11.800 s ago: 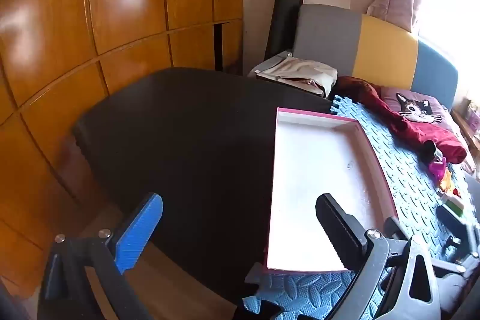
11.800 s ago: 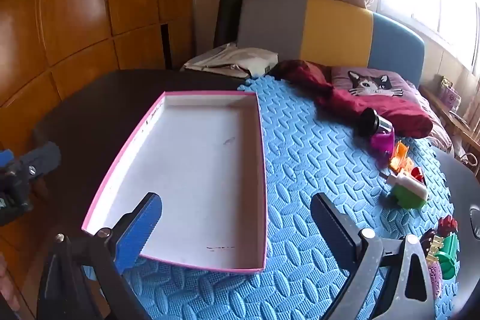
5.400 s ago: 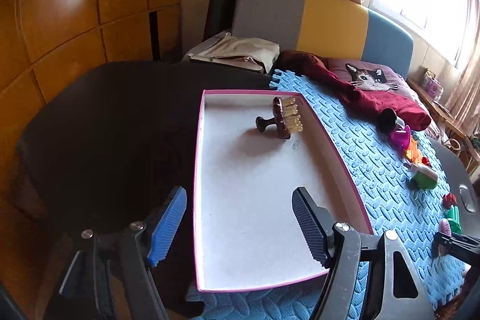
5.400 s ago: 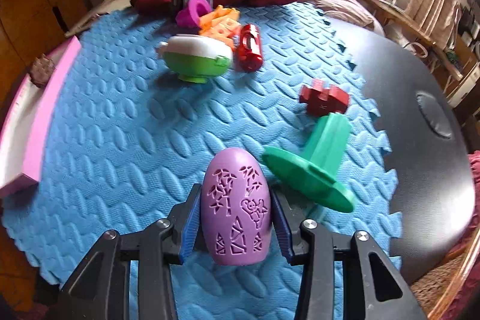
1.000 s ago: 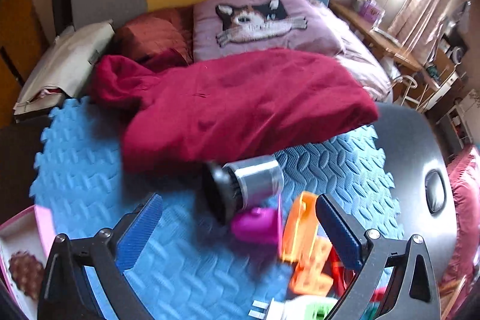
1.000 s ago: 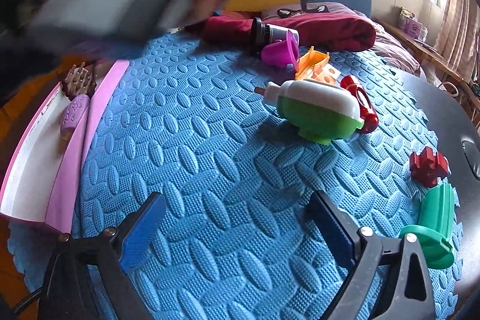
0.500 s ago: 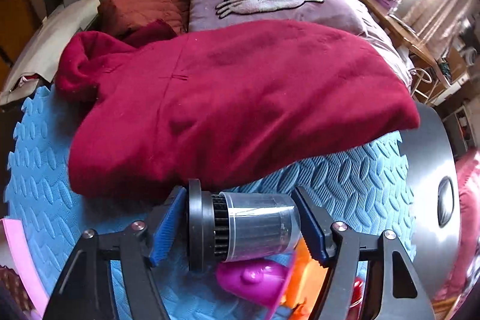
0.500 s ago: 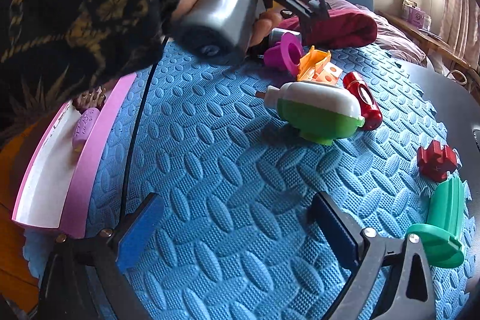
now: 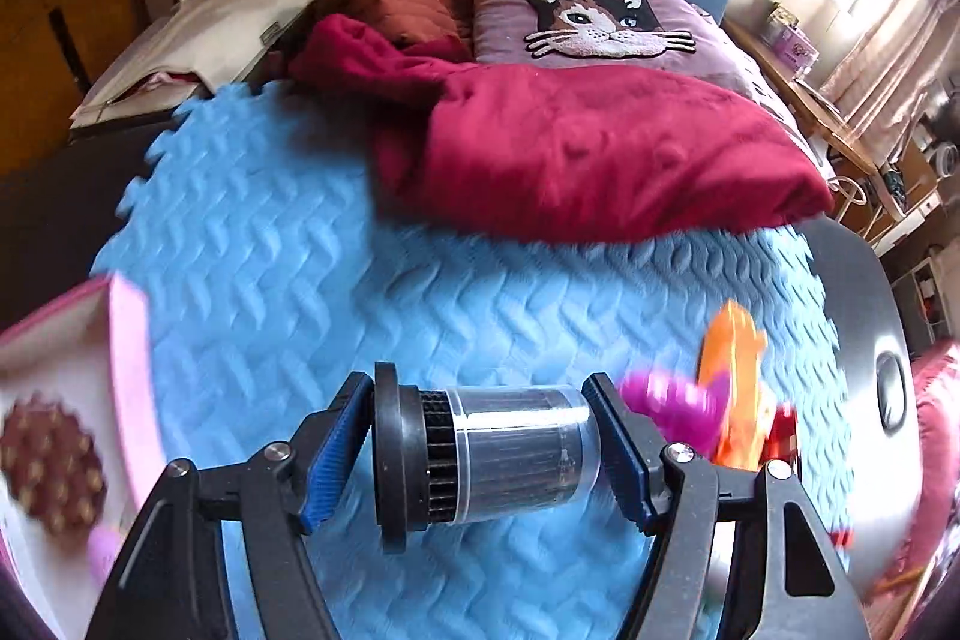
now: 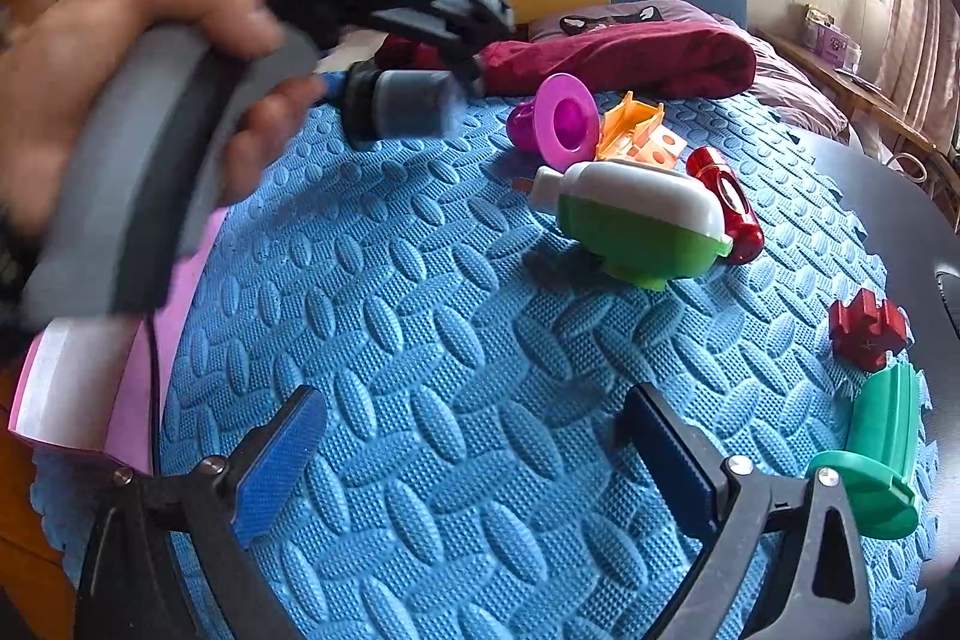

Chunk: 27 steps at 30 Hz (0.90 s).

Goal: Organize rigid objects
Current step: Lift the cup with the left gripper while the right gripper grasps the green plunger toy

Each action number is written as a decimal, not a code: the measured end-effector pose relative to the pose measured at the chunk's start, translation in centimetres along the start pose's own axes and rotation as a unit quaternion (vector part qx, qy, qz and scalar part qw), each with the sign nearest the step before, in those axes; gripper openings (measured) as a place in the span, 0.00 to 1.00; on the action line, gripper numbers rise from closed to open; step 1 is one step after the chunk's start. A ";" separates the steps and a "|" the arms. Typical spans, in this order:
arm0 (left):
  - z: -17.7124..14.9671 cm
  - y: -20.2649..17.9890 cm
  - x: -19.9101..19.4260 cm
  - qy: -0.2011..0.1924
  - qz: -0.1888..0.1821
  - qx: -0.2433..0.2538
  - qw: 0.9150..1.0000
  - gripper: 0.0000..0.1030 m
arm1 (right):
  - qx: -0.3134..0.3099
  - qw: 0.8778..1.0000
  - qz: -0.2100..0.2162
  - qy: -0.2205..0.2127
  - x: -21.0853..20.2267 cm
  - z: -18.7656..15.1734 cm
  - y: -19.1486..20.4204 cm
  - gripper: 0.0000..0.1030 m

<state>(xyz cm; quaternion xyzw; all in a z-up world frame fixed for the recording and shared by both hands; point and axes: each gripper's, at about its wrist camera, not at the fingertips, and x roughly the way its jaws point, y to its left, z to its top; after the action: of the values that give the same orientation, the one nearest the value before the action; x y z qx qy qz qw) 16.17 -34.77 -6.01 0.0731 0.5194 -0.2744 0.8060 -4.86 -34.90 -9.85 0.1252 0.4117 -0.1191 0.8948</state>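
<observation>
My left gripper (image 9: 480, 451) is shut on a black-and-clear filter cylinder (image 9: 498, 451), gripped end to end and held above the blue foam mat (image 9: 372, 280). From the right wrist view, the same cylinder (image 10: 408, 103) hangs in the left gripper, held by a hand (image 10: 120, 58), over the mat's far left. The pink-rimmed tray (image 9: 129, 316) lies at lower left with a brown studded brush (image 9: 51, 463) inside. My right gripper (image 10: 474, 457) hovers open and empty over the mat's near side.
On the mat lie a magenta funnel (image 10: 561, 118), an orange block (image 10: 639, 130), a green-and-white toy (image 10: 642, 217), a red cylinder (image 10: 729, 202), a dark red block (image 10: 867, 328) and a green spool (image 10: 879, 454). A crimson blanket (image 9: 588, 154) and cat cushion (image 9: 600, 19) lie beyond.
The left gripper closed on the filter cylinder, lifted it off the mat and carried it left toward the tray. The right gripper stayed still.
</observation>
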 end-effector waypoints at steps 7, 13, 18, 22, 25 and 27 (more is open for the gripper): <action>-5.4 1.1 -3.3 -0.027 0.010 0.032 0.999 0.70 | -0.019 1.000 -0.020 0.012 0.3 0.0 0.9 1.00; -8.2 0.9 -4.9 -0.037 -0.001 0.061 0.997 0.70 | -0.017 1.000 -0.007 0.021 -1.4 -0.5 -0.5 0.77; -10.3 0.2 -5.7 -0.048 -0.006 0.089 0.995 0.70 | 0.050 0.998 0.019 0.026 -5.4 -0.8 -4.4 0.64; -12.7 -0.5 -6.4 -0.048 -0.019 0.111 0.992 0.70 | 0.090 0.996 0.016 -0.005 -9.4 -0.3 -7.7 0.64; -14.7 -1.4 -6.8 -0.046 -0.027 0.132 0.990 0.70 | 0.157 0.987 0.006 -0.012 -10.8 0.7 -11.6 0.64; -16.0 -2.1 -6.9 -0.048 -0.029 0.147 0.988 0.70 | 0.213 0.977 0.004 -0.001 -10.7 1.0 -14.5 0.64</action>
<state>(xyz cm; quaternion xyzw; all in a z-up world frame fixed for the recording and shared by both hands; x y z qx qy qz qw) 0.15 -27.57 -6.81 0.1621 0.4362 -0.3746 0.8020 -15.53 -47.64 -2.87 0.3144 0.3756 -0.2005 0.8485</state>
